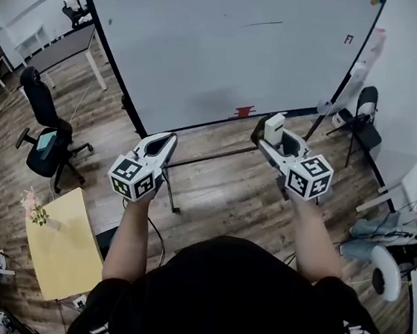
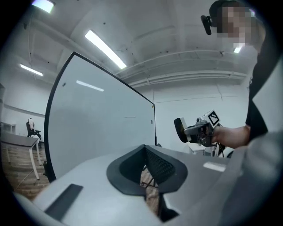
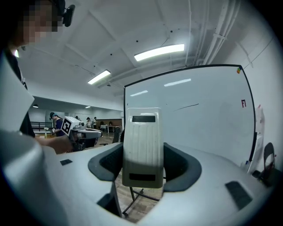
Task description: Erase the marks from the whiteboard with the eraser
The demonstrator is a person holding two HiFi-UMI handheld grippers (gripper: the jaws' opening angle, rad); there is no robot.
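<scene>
A large whiteboard [image 1: 206, 57] on a wheeled stand fills the top of the head view. A thin dark line mark [image 1: 262, 24] crosses its upper middle, and the same mark [image 3: 188, 107] shows in the right gripper view. My right gripper [image 1: 272, 136] is shut on a white eraser [image 1: 274, 128], held upright a short way in front of the board's lower edge. The eraser [image 3: 142, 145] stands between the jaws. My left gripper [image 1: 163, 148] hangs to the left of it, shut with nothing in it. In the left gripper view the whiteboard [image 2: 101, 132] stands at the left.
A small red mark [image 1: 349, 39] sits near the board's right edge and a red item [image 1: 243, 112] at its bottom rail. The stand's legs [image 1: 202, 158] cross the wooden floor. A black office chair [image 1: 47, 137] and a yellow table [image 1: 61, 243] are at left, another chair [image 1: 365, 117] at right.
</scene>
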